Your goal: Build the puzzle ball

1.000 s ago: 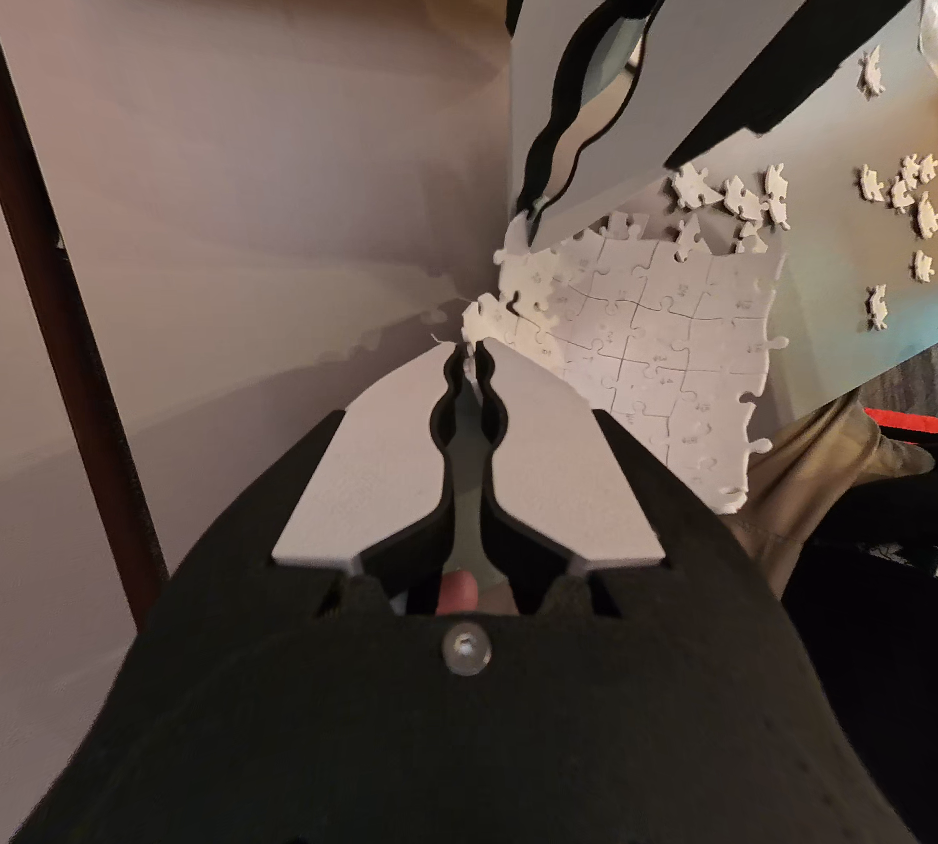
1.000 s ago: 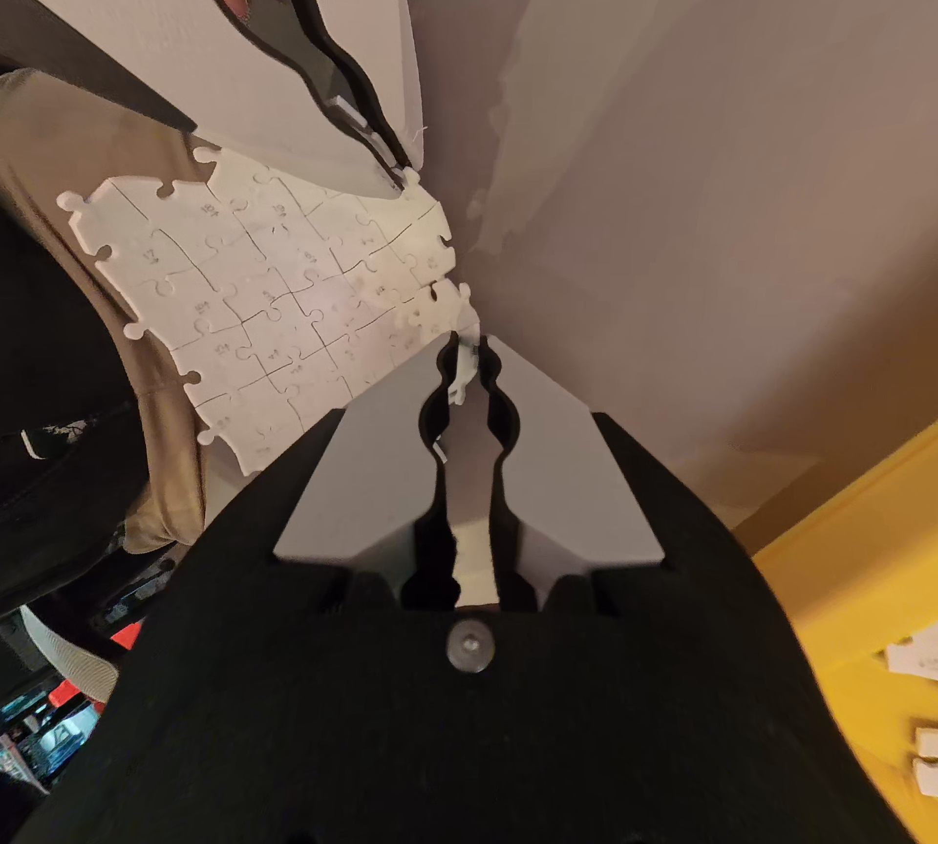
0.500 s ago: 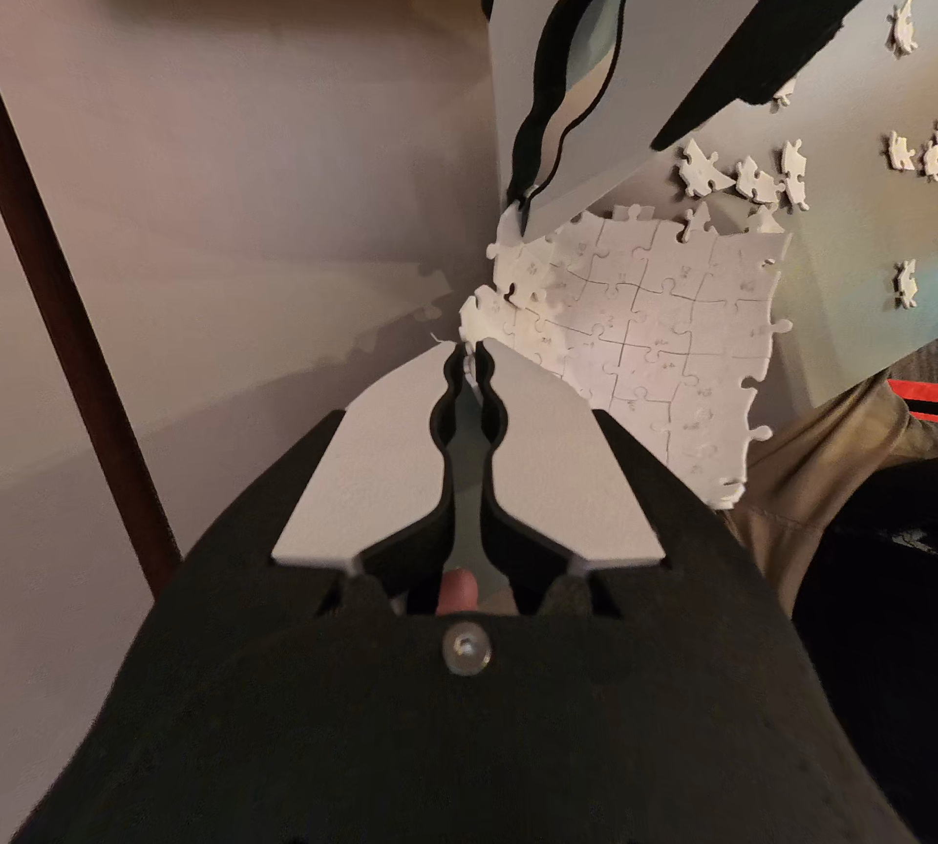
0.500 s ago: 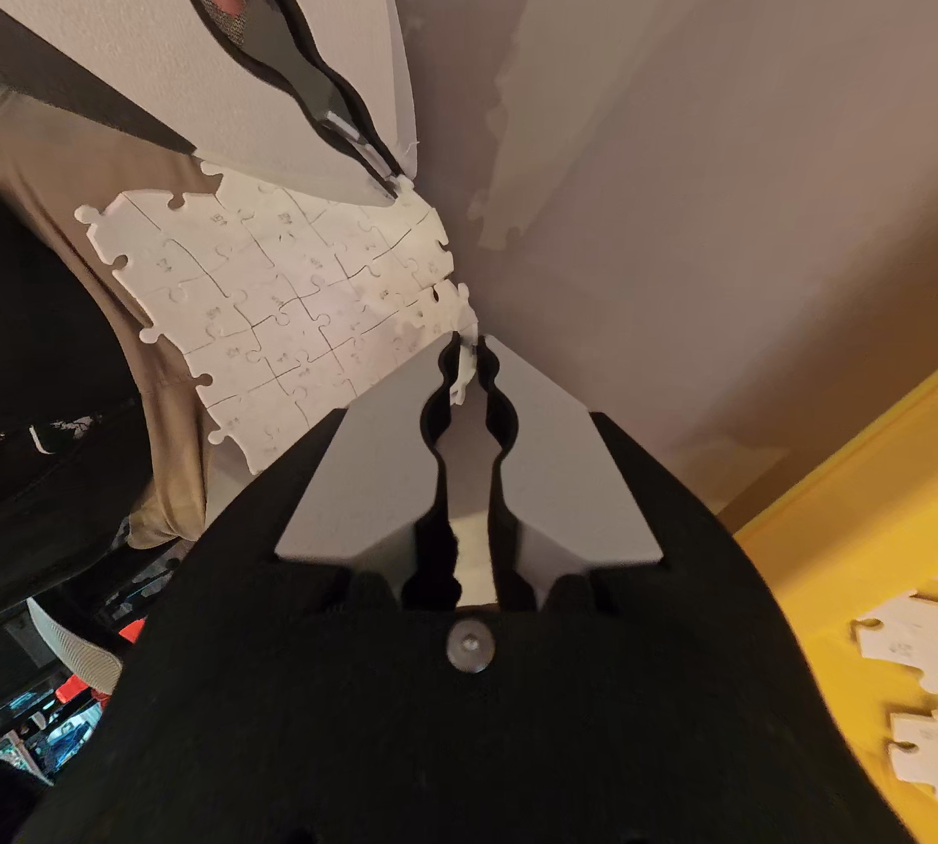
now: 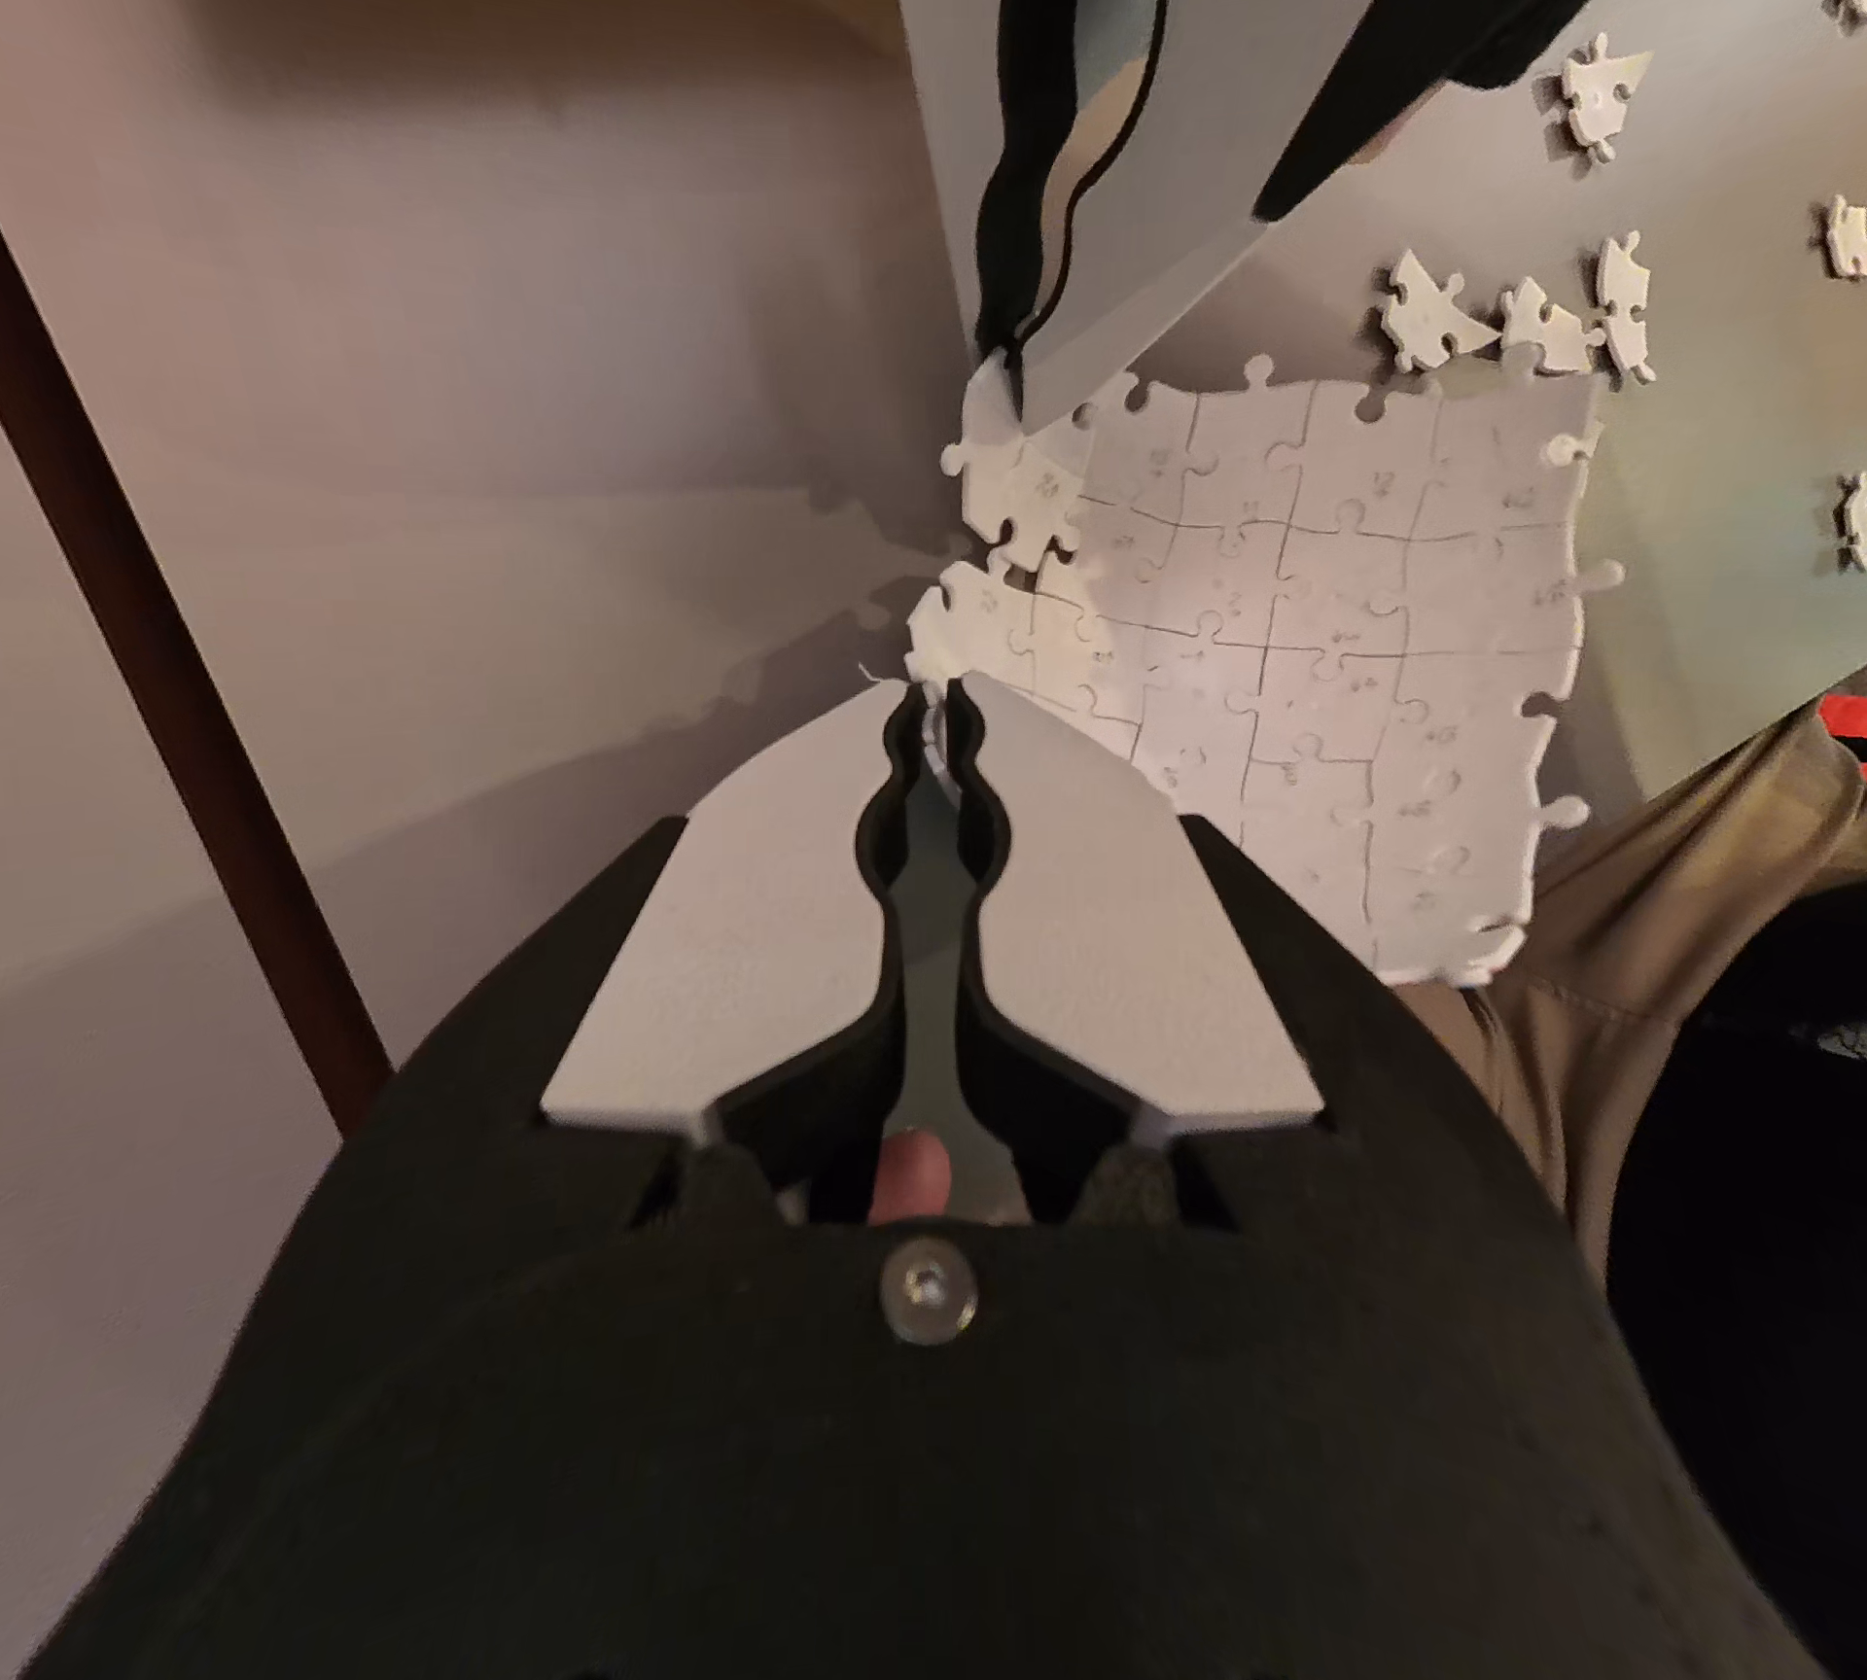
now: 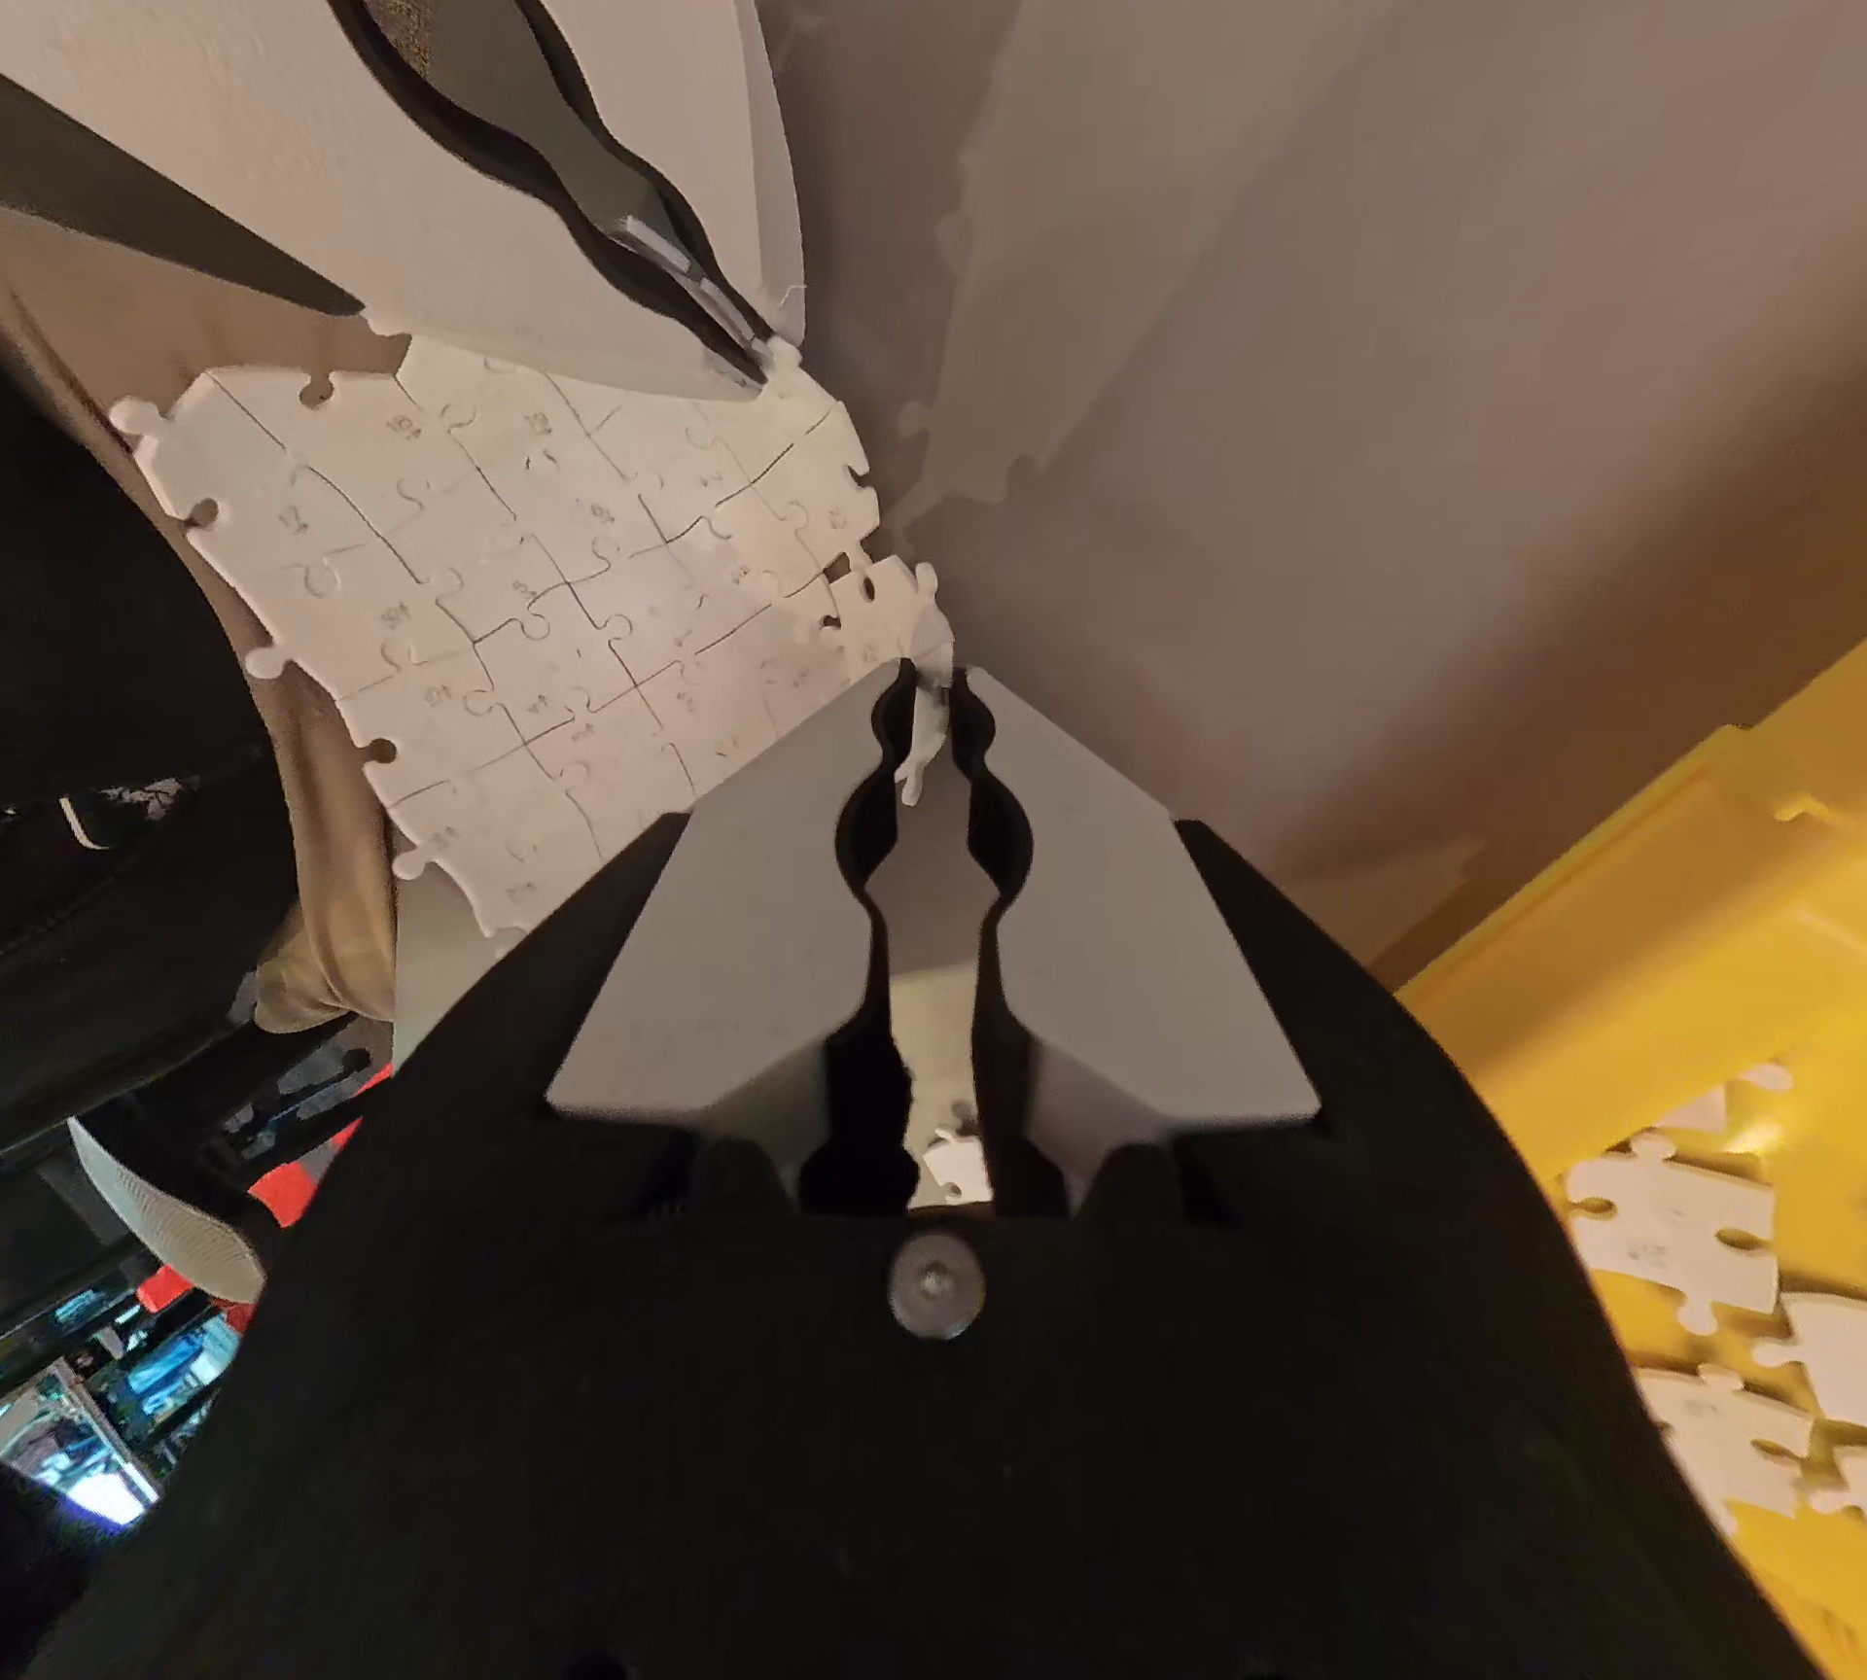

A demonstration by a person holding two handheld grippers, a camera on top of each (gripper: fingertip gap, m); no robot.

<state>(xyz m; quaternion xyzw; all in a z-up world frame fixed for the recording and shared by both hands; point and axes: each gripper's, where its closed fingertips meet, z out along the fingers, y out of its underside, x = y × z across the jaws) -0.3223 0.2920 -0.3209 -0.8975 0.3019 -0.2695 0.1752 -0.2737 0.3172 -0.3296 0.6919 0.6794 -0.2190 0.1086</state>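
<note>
Up front in the left wrist view, the left gripper point(image 5: 938, 702) had its grey fingers pinched nearly together on the lower-left corner piece of the curved white sheet of joined puzzle pieces point(image 5: 1313, 662), held up in the air. Its tips bit only the very rim. Across from it, the right gripper point(image 5: 1010, 379) came down from the top and nipped the sheet's upper-left corner, jaws tight. Between the two grips a small notch gaped in the sheet's left edge. The right and bottom edges, all knobs and sockets, hung free over a person's tan sleeve point(image 5: 1616, 975). Left of the sheet lay plain pale wall point(image 5: 455, 419) crossed by a dark brown post point(image 5: 182, 722), so plenty of open room on that side. Loose white puzzle pieces point(image 5: 1435, 318) dotted the grey tabletop point(image 5: 1717, 379) behind.

Over in the right wrist view, the right gripper point(image 6: 935, 682) was clamped narrow on a white corner piece of the same sheet point(image 6: 525, 581), a tab showing between its fingers. The left gripper point(image 6: 753, 354) held the far corner at the upper left. The sheet's left edge ran jagged and unsupported. To the right, bare wall point(image 6: 1414, 318); low right, a yellow plastic tray point(image 6: 1616, 904) with more white pieces point(image 6: 1677, 1227) lying in it.
</note>
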